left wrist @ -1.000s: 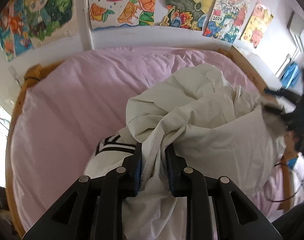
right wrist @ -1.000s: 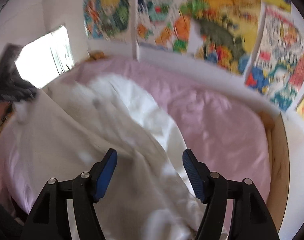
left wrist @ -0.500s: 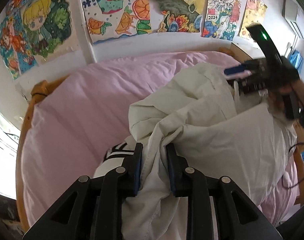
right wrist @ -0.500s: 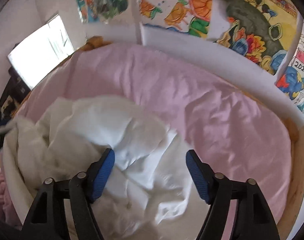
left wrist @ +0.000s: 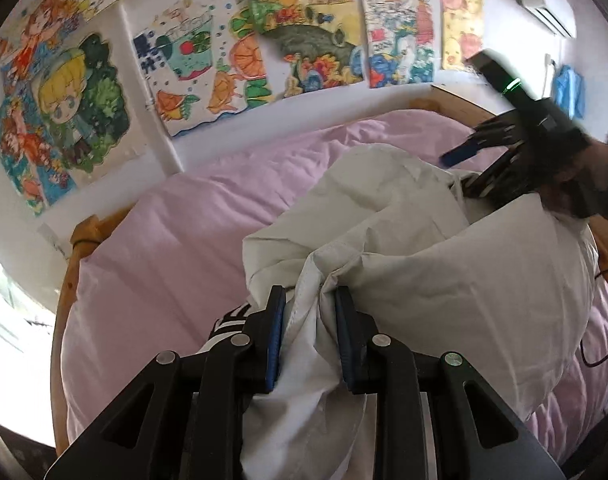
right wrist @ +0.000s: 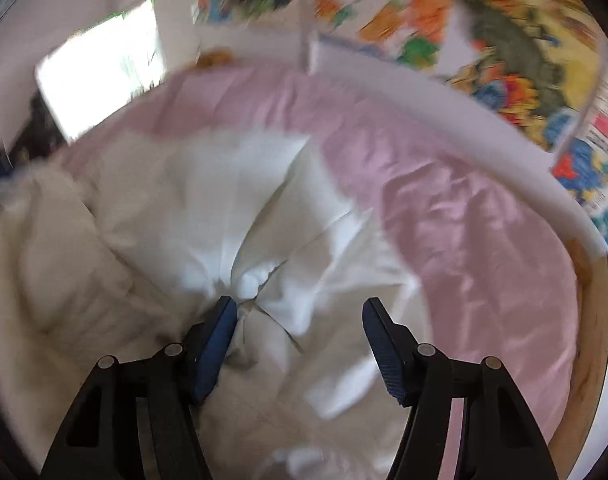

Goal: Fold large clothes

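Note:
A large crumpled white garment (left wrist: 444,280) lies heaped on a pink bed sheet (left wrist: 183,240). My left gripper (left wrist: 308,320) is shut on a bunched fold of it, which hangs down between the blue pads. In the right wrist view, blurred by motion, the same white garment (right wrist: 207,208) fills the lower left. My right gripper (right wrist: 299,312) is low over it with its jaws closing. Cloth lies between them, and the pads are not pressing on it. The right gripper (left wrist: 464,172) also shows at the garment's far right edge in the left wrist view.
A wooden bed frame (left wrist: 75,248) rims the pink sheet (right wrist: 464,220). Colourful drawings (left wrist: 304,40) cover the white wall behind. A black and white striped piece (left wrist: 227,316) peeks from under the garment. A thin cable (left wrist: 596,360) crosses the sheet at right. A bright window (right wrist: 99,88) is at left.
The right gripper has come down close over the garment and its jaws have narrowed a little. The left gripper has kept its hold while shifting and rolling slightly.

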The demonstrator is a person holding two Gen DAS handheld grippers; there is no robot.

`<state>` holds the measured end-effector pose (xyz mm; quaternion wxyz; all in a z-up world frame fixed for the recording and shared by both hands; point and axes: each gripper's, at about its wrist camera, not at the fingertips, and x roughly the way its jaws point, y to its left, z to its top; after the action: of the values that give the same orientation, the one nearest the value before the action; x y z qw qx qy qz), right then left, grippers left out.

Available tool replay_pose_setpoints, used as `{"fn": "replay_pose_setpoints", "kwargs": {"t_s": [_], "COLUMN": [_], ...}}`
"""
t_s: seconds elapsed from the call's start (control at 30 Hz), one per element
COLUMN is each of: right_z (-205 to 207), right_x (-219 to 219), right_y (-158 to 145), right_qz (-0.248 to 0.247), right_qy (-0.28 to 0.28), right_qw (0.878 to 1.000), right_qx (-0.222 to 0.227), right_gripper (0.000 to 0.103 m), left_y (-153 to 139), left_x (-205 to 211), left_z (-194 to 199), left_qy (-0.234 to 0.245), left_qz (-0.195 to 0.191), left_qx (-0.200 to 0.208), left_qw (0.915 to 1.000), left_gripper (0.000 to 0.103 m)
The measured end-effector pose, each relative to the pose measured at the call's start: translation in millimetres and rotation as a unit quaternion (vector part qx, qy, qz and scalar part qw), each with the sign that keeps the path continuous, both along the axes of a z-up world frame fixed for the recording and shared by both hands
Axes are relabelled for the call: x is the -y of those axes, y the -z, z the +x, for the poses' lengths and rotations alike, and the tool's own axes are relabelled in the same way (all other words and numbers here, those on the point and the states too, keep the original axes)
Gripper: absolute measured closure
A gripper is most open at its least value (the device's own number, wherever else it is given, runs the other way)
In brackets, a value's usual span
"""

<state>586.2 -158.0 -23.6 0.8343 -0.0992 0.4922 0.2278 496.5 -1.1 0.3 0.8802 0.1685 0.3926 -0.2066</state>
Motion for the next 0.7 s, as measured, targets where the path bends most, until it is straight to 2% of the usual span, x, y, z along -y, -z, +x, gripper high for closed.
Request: {"fn": "replay_pose_setpoints", "kwargs": {"t_s": [0.07,0.13,0.23,0.4,0.43,0.5,0.53,0.6,0.7], "right_z": [-5.9,-10.9,-8.0,-3.9,-7.5,-17.2,-30.3,-43.2,-38.6], "right_x": [22.0,34.6,38.5,45.4,53.6,69.7,77.1,81.0,77.7], "right_y": [-25.2,-37.4,-41.9,-54.5,-59.5,-66.3,-72.8,-78.6,-74.5], "right_qz": [0.04,0.067,0.066,0.057,0.09,0.163,0.197,0.174,0.143], "right_qy": [0.005,-0.015,-0.007,0.022,0.009,-0.032,-0.076,-0.094,-0.043], "right_qw": [0.999,0.997,0.997,0.998,0.995,0.984,0.975,0.979,0.989], "right_qx": [0.002,-0.017,-0.034,-0.029,-0.04,-0.065,-0.068,-0.038,-0.024], "right_gripper": [0.032,0.028,0.028,0.028,0.028,0.027,0.02,0.017,0.017], "left_y": [-4.4,-11.5,-23.3,-49.8,-55.8,-63.8,-66.5,-68.0,-68.0], "left_x": [-7.7,-10.2,-5.8,-4.9,-5.0,-4.7,-3.5,-1.6,-6.9], "left_z": [2.9,-3.7,-29.6,-64.6,-68.6,-69.0,-66.1,-52.8,-28.8], "left_qy": [-0.009,-0.005,0.007,0.011,0.009,0.007,0.006,-0.003,-0.047], "left_qz": [-0.018,-0.033,-0.025,-0.034,-0.037,-0.041,-0.04,-0.047,-0.072], "left_qx": [-0.001,0.023,0.076,0.148,0.158,0.168,0.169,0.156,0.136], "left_qw": [0.9998,0.9992,0.9967,0.9883,0.9867,0.9849,0.9848,0.9867,0.9869], "left_gripper": [0.089,0.092,0.094,0.096,0.096,0.096,0.096,0.097,0.102]}}
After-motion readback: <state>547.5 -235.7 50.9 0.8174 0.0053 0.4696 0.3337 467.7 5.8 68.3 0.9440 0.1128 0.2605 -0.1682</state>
